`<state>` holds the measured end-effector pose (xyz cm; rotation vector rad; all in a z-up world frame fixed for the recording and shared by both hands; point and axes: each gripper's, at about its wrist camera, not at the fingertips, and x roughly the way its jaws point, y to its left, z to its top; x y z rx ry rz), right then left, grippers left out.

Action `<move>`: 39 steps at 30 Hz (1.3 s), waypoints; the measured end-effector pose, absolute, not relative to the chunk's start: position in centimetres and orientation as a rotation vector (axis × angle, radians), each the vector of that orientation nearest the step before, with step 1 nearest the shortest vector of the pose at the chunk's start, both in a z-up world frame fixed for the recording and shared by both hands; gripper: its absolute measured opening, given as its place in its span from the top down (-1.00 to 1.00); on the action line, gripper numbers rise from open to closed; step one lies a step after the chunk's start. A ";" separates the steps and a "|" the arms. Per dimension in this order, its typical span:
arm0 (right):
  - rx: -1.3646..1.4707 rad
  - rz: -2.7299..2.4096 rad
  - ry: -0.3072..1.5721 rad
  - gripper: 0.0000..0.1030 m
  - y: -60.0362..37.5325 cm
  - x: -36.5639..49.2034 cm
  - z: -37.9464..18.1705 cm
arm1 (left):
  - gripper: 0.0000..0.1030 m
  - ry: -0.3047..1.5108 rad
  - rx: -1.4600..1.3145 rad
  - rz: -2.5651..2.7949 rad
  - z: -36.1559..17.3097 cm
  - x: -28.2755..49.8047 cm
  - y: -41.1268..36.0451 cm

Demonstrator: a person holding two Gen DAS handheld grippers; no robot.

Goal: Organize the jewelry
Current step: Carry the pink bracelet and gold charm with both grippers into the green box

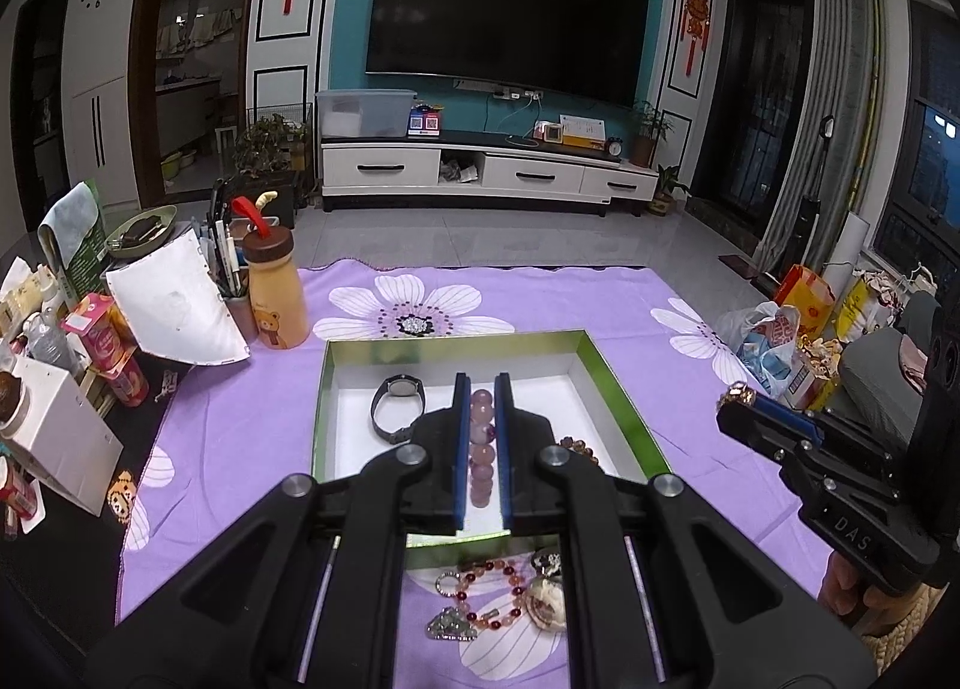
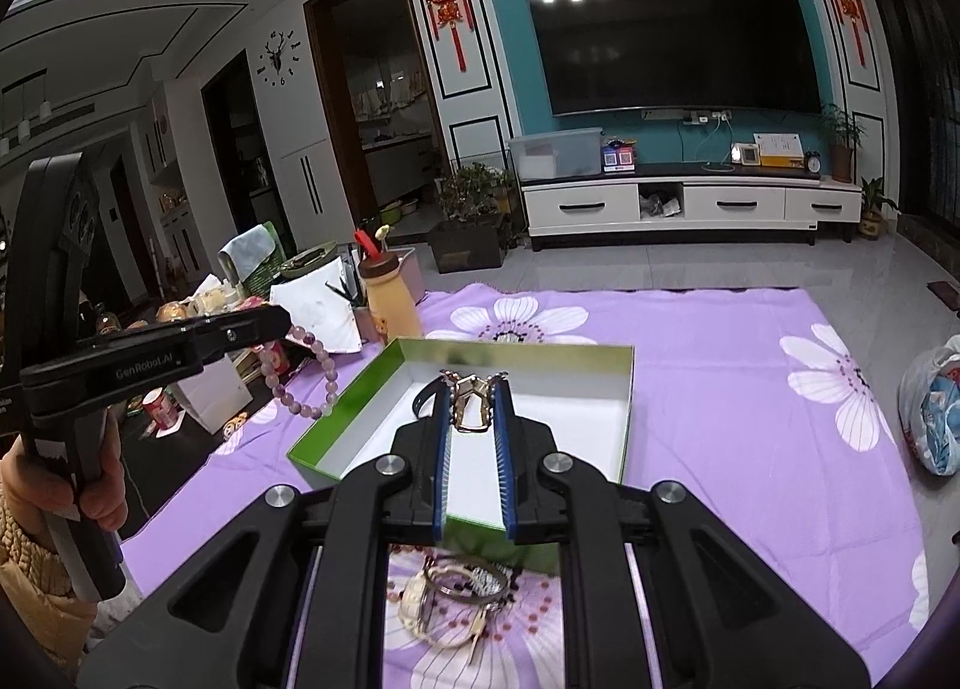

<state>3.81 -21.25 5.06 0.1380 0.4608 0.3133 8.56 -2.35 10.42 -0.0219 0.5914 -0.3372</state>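
1. Box (image 1: 624, 389): shallow, green-rimmed, white-floored, open at the centre of the purple floral cloth (image 1: 240, 449). Evidently the collecting tray for the jewelry, set within reach of both grippers.
2. Black wristwatch (image 1: 396, 407): lying on the box floor at its left side. A brown bead bracelet (image 1: 579, 449) shows beside the left gripper's right finger, apparently on the box floor.
3. Unsorted pieces: a red bead bracelet (image 1: 486, 593) with other small items on the cloth just outside the near wall of the box, and a metal-band watch (image 2: 456, 587) beside them; judged to be awaiting transfer.
4. Left gripper (image 1: 482, 389): fingers drawn close together, clamped on a pink-and-purple bead bracelet (image 1: 482, 449). From the right wrist view the strand hangs in a loop from the fingertips, clear of the cloth and beside the box's left edge, not yet over it. Held high so that the loop swings free.
5. Right gripper (image 2: 473, 389): fingers narrowly apart, pinching a gold-toned piece (image 2: 471, 407) at the tips, its kind too small to tell. It hovers above the box interior, presumably ready for lowering.
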 end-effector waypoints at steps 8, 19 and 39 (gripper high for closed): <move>0.136 0.298 0.472 0.74 -21.9 6.6 5.5 | 0.86 0.622 -0.034 -0.329 9.8 11.6 -2.6; 0.211 0.298 0.583 0.74 -22.5 11.3 2.6 | 0.86 0.734 -0.051 -0.335 5.9 16.0 -3.5; 0.197 0.306 0.731 0.74 -19.5 15.7 -2.2 | 0.86 0.885 -0.038 -0.288 -0.6 19.2 -3.8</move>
